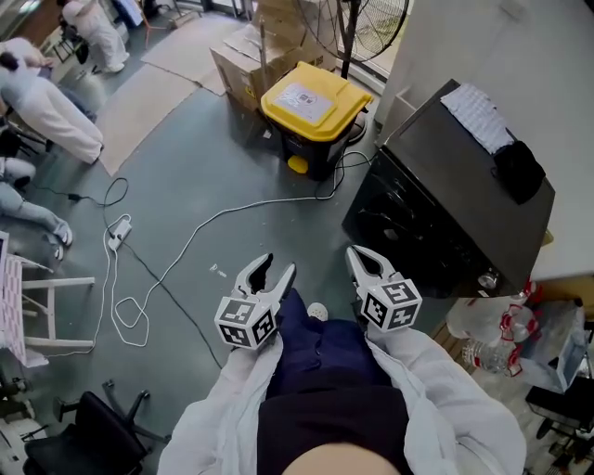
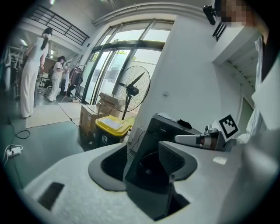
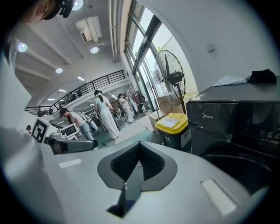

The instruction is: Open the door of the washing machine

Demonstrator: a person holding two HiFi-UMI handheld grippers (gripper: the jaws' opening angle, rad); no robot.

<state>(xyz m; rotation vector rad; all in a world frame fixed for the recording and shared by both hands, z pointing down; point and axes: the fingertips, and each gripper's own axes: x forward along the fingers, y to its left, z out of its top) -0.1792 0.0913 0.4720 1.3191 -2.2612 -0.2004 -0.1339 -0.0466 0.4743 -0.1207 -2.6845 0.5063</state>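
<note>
We hold both grippers low in front of us, over the grey floor and well short of the washing machine (image 1: 452,209). The left gripper (image 1: 275,268) has its jaws spread wide with nothing between them; in the left gripper view the machine's dark front shows through the gap. The right gripper (image 1: 362,257) has its jaws closed tip to tip, pads meeting in a narrow V, and it too holds nothing.

The washing machine is black and stands to our right against a white wall. Its round door (image 1: 406,225) sits on the front face, which is turned toward the right gripper, and looks closed as far as we can make out. On its top lie a white cloth (image 1: 476,113) and a black bundle (image 1: 520,171) just beside it.

Beyond the machine stands a yellow-lidded bin (image 1: 311,109), with cardboard boxes (image 1: 243,67) behind it and a pedestal fan (image 1: 360,28) near the window. A white cable (image 1: 190,243) trails across the floor to a power strip (image 1: 118,232). Clear plastic bottles (image 1: 490,340) lie at the machine's near corner — close to our right sleeve.
</note>
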